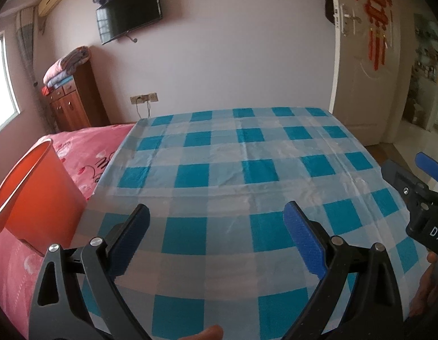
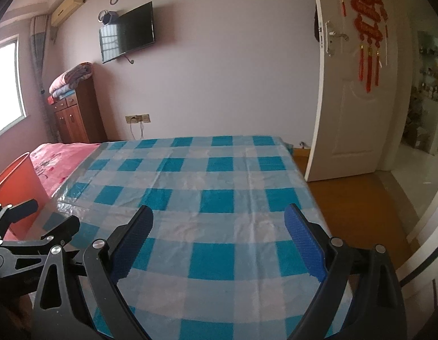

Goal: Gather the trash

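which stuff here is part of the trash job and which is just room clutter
Job: orange bin, left gripper, right gripper, both open and empty. No trash visible on the checked cloth.

Clutter: wall TV, folded blankets, wooden cabinet, door.

We hold 2 grippers level, side by side. Our left gripper (image 1: 216,235) has its jaws spread wide, gripping nothing; our right gripper (image 2: 219,238) is spread equally wide.

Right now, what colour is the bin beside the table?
Orange, clearest in the left wrist view.
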Demonstrator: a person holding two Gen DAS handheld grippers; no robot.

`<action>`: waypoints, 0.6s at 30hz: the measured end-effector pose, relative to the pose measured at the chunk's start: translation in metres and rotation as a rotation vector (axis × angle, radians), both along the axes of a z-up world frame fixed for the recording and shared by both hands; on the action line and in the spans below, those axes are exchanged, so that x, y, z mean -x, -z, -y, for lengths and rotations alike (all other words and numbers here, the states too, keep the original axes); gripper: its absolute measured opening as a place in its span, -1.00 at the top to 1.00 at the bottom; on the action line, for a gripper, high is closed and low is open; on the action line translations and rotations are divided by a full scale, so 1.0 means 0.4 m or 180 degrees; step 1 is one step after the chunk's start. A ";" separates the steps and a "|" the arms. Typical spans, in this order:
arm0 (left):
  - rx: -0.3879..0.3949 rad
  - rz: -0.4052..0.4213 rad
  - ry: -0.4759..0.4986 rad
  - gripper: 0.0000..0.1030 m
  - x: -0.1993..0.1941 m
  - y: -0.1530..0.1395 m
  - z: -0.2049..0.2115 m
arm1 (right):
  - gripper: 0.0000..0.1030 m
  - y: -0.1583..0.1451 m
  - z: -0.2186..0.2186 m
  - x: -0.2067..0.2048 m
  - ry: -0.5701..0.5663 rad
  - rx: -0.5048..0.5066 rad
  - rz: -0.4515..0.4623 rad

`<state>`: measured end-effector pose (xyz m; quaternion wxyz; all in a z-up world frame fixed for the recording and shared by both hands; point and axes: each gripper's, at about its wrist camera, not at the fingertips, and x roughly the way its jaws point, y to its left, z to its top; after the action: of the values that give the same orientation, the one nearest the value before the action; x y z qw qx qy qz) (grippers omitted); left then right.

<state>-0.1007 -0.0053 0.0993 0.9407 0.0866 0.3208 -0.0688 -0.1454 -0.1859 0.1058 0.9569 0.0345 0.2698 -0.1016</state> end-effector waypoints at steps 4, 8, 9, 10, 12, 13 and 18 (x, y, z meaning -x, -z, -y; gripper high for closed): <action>-0.0008 0.0043 0.0078 -0.86 0.025 -0.009 0.023 | -0.80 -0.005 0.012 0.030 0.0055 0.0010 0.0011; 0.0002 0.0123 0.0130 -0.86 0.053 -0.024 0.039 | -0.80 -0.017 0.026 0.064 0.0126 0.0016 0.0062; 0.0008 0.0132 0.0136 -0.86 0.057 -0.026 0.041 | -0.80 -0.020 0.028 0.070 0.0139 0.0019 0.0065; 0.0012 0.0145 0.0142 -0.86 0.063 -0.030 0.044 | -0.80 -0.023 0.030 0.075 0.0155 0.0020 0.0072; 0.0020 0.0170 0.0154 -0.86 0.071 -0.038 0.046 | -0.80 -0.028 0.036 0.090 0.0184 0.0011 0.0091; 0.0026 0.0189 0.0160 -0.86 0.077 -0.042 0.046 | -0.80 -0.030 0.036 0.097 0.0193 0.0013 0.0095; 0.0047 0.0276 0.0169 -0.86 0.100 -0.064 0.045 | -0.80 -0.040 0.032 0.124 0.0212 0.0039 0.0115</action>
<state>-0.1408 -0.0232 0.1248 0.9522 0.0910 0.2767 -0.0923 -0.1950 -0.1987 0.1217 0.9579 0.0394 0.2506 -0.1344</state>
